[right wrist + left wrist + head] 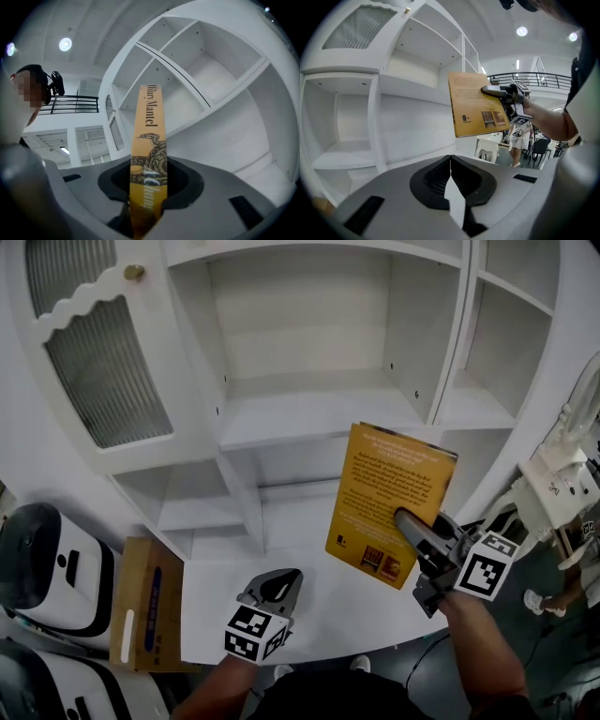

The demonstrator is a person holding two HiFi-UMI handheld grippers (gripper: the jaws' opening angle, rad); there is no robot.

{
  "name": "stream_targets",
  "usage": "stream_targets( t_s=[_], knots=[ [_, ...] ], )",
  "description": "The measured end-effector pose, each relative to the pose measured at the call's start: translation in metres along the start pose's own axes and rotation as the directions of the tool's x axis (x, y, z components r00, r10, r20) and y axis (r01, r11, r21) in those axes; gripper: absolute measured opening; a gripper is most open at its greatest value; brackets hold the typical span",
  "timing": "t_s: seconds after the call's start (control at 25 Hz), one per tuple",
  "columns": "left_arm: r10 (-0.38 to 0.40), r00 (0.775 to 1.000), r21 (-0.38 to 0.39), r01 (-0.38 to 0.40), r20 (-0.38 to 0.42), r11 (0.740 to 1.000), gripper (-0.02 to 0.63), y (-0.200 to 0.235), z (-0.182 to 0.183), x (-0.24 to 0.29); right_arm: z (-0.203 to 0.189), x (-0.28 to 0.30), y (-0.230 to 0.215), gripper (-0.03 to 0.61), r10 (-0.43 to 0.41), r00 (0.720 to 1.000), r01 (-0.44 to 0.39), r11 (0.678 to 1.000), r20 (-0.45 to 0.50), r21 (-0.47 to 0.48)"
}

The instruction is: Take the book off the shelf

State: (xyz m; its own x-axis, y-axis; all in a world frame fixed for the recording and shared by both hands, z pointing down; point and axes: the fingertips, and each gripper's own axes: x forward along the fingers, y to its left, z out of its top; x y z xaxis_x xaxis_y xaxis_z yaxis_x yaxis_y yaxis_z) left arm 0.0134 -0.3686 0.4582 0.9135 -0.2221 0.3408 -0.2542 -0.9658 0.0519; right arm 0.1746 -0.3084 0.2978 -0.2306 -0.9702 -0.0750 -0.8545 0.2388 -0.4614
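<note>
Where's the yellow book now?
Head view, right of centre: the yellow paperback book sits clamped in the right gripper, in front of the white shelves.

Head view looks steeply down; gripper views along their jaws — all share the shelf (309, 418)

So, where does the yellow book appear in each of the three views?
Head view: book right of centre.
Left gripper view: book in the upper middle, slightly right.
Right gripper view: book at centre, spine facing the camera.
Shared landmark: the white shelf unit behind it.
</note>
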Motion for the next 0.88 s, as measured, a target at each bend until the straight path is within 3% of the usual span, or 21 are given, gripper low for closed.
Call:
stream_targets(
  t_s=[0.2,0.44,0.88],
  knots=[
    [0.009,1.000,-0.024,-0.010,-0.030,1.000,0.011,0.003,-0.019,-0.001,-0.060,-0.001,-0.019,0.155,0.019,0.992,-0.004,0.994,-0.128,0.113],
    [0.024,0.998,-0.057,-0.028,-0.066,0.998,0.011,0.005,-0.048,-0.004,-0.144,-0.006,-0.048,0.155,0.025,0.956,0.054,0.964,-0.292,0.260],
    [0.013,0.992,-0.096,-0.026,-0.128,0.995,0.011,0.000,-0.080,0.001,-0.276,-0.008,-0.093,0.156,0.138,0.841,0.143,0.876,-0.524,0.461]
  ],
)
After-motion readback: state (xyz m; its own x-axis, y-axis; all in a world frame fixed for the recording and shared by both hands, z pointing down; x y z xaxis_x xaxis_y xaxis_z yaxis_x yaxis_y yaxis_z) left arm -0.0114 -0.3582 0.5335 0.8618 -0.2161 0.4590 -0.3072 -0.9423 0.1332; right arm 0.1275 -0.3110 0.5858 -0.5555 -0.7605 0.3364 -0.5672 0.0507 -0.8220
